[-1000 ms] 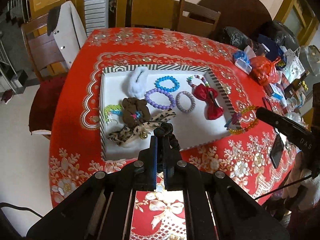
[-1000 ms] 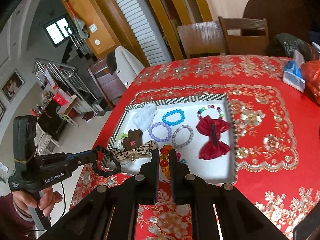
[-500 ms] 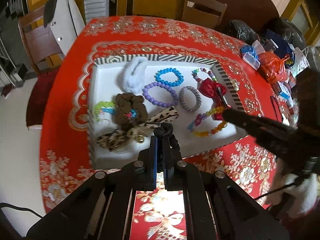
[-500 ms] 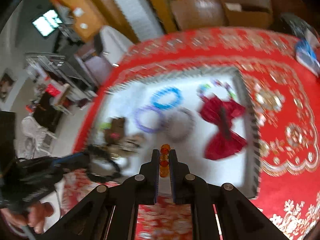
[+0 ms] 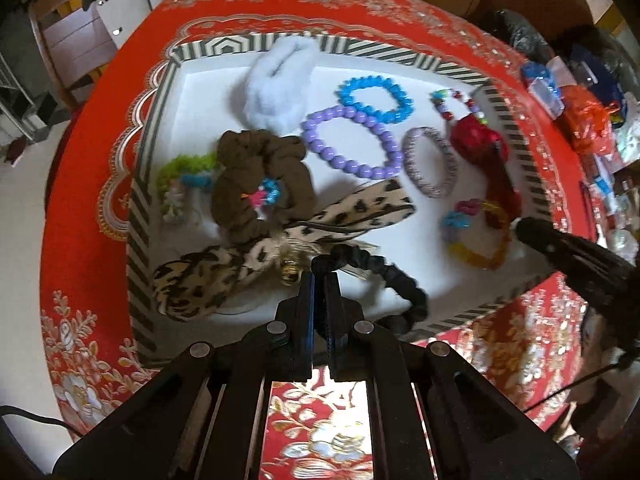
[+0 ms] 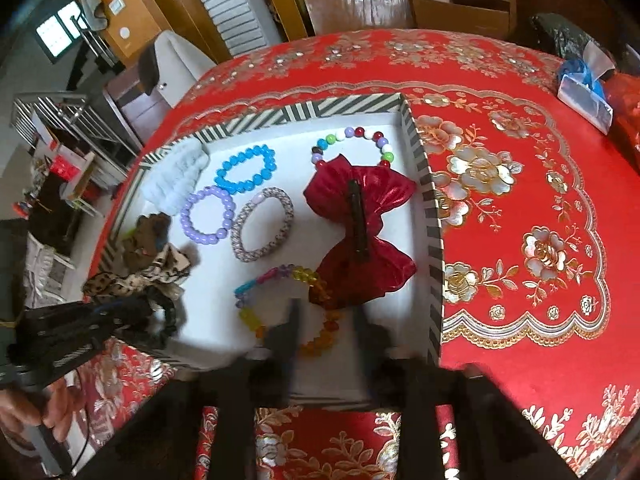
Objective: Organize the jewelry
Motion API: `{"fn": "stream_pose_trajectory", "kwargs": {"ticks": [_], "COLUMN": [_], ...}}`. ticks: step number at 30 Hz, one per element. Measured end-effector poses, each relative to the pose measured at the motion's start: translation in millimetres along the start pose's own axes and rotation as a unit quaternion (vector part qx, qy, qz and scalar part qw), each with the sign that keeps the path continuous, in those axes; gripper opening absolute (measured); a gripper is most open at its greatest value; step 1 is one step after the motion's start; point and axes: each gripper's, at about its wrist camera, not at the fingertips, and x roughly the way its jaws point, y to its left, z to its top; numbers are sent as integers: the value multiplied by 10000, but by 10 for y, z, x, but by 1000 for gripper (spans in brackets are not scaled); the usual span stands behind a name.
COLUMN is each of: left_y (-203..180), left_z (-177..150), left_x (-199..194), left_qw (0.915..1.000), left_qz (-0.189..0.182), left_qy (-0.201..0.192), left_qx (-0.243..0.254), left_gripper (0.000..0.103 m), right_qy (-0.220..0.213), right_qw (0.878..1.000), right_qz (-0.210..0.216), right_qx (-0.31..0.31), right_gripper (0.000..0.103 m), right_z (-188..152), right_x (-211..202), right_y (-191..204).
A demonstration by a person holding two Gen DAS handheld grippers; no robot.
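Note:
A white tray with a striped rim (image 5: 138,216) (image 6: 434,236) holds bracelets, scrunchies and bows. My left gripper (image 5: 319,276) is shut on a black scrunchie (image 5: 400,280) just above the tray's near edge; it shows at the left in the right wrist view (image 6: 162,314). My right gripper (image 6: 326,312) is open over the tray's near right part. A multicoloured bead bracelet (image 6: 280,304) lies on the tray floor between its fingers (image 6: 290,332), also seen in the left wrist view (image 5: 476,236), against a red bow (image 6: 360,232).
In the tray lie a white scrunchie (image 5: 278,84), blue bracelet (image 5: 376,98), purple bracelet (image 5: 352,146), grey hair tie (image 5: 430,162), brown scrunchie (image 5: 260,188) and leopard bow (image 5: 248,256). Bags and clutter (image 5: 580,108) sit at the table's right. Chairs (image 6: 360,0) stand behind.
My right gripper carried the multicoloured bracelet over the tray, opened and let it go on the tray floor. My left gripper moved forward over the tray's near edge with the black scrunchie.

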Motion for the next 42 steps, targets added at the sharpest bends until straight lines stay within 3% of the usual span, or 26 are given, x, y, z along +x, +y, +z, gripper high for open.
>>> {"fn": "stream_pose_trajectory", "kwargs": {"ticks": [2,4,6,18,23,40,42], "left_y": [3,-6,-5,38,73,-15,-25], "left_z": [-4,-16,-35,-170,-216,-317,-321], "left_x": [26,19,-13,-476,-663,-1099,-1122], "left_qw": [10000,10000,10000,9973,9944,9851,9843], "left_qz": [28,32,-33,338,537,754,767], "left_qy": [66,42,-18,-654,-915,-1541,-1586], "left_qx": [13,33,-7,-27,-37,66,68], "left_gripper": [11,37,45,46,46,46,46], "right_qy": [-27,-93,-138,-560,-725,-1049,-1103], "right_qw": [10000,9999,9998,9977,9969,9938,9931], "right_qz": [21,47,95,-350,-262,-268,-286], "right_qx": [-17,21,66,-173,-159,-267,-267], "right_gripper": [37,37,37,37,44,48,56], "right_z": [-16,-30,-46,-111,-178,-282,-283], "right_x": [-49,-93,-122,-311,-408,-719,-757], "right_y": [40,63,89,381,508,775,775]}}
